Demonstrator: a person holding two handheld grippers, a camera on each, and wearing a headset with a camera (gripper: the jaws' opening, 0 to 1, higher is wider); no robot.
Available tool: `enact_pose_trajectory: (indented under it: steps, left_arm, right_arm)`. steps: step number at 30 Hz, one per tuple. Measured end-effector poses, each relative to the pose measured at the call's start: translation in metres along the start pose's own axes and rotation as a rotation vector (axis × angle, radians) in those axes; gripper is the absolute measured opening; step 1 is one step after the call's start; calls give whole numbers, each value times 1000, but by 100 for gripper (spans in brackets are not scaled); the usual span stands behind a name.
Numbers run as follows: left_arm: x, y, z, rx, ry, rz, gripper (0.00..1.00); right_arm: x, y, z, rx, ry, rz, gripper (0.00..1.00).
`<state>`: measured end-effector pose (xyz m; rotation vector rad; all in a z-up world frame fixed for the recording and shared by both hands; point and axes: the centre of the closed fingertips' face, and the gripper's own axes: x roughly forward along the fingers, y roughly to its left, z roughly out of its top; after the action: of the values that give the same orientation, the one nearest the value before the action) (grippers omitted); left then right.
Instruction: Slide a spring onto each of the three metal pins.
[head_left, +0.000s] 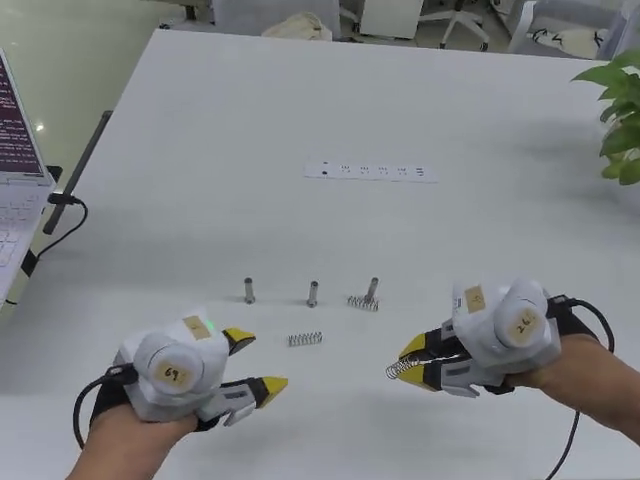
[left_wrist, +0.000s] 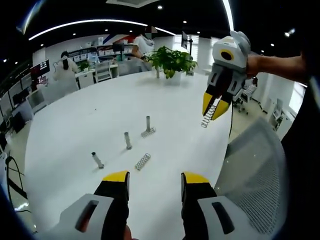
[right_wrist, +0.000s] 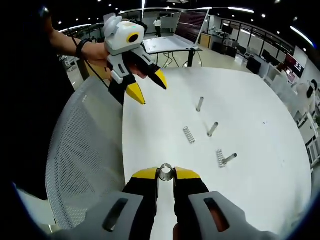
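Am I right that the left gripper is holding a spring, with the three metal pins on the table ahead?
Not quite: the right gripper holds the spring; the left gripper is open and empty. The right gripper view shows it.

The right gripper (head_left: 411, 365) pinches a spring (head_left: 397, 369), the left gripper (head_left: 265, 358) gapes, both short of three upright pins (head_left: 312, 293).

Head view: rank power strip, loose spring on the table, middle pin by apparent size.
Power strip: clearly largest, though farthest.
Then loose spring and middle pin: near alike, spring slightly longer but nearer the camera, so unranked.
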<state>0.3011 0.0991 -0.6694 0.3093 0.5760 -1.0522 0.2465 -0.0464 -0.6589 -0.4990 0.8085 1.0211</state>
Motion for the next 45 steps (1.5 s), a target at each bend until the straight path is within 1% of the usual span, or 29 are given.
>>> enact_pose_trajectory:
  steps: [1,2,4,8,9,11,15,19,21,24,28,32,37,41,45]
  left_arm:
    - [-1,2,0,-7,-1,7,37]
    - [-6,9,-2,-25,-4,28,37]
    - [-12,16,-4,-41,-6,52,39]
    - [-21,27,-8,-62,-10,82,41]
    - [-24,30,-9,-67,-11,95,42]
    - [-27,33,-9,-73,-13,103,42]
    - [-37,42,-10,-94,-23,133,44]
    - [-43,47,-11,-99,-29,150,45]
    - [-45,47,-12,-105,-33,151,46]
    - [-50,51,-17,-121,-40,163,47]
    - [-53,52,-19,-119,-39,168,48]
    - [-55,55,-22,-124,-41,173,48]
    - [-56,56,-19,-126,-48,172,49]
    - [-53,56,-17,-119,-53,171,49]
    - [-51,57,-12,-122,-67,169,50]
  right_arm:
    - [0,-2,2,-1,-2,-1,9]
    - [0,-5,4,-2,-4,-1,9]
    - [1,-9,7,-7,-2,-1,9]
    - [4,-17,14,-18,0,5,9]
    - [5,-18,15,-22,1,6,9]
    - [6,-21,19,-32,5,9,9]
    - [12,-29,28,-48,13,18,9]
    - [18,-38,38,-65,21,21,9]
    - [19,-40,41,-72,21,21,9]
    - [27,-49,50,-76,15,16,9]
    - [35,-54,59,-78,12,19,9]
    - [44,-59,65,-86,19,24,9]
    - [56,-69,75,-85,22,23,9]
    - [66,-76,81,-91,29,27,9]
    - [78,-81,84,-91,24,42,9]
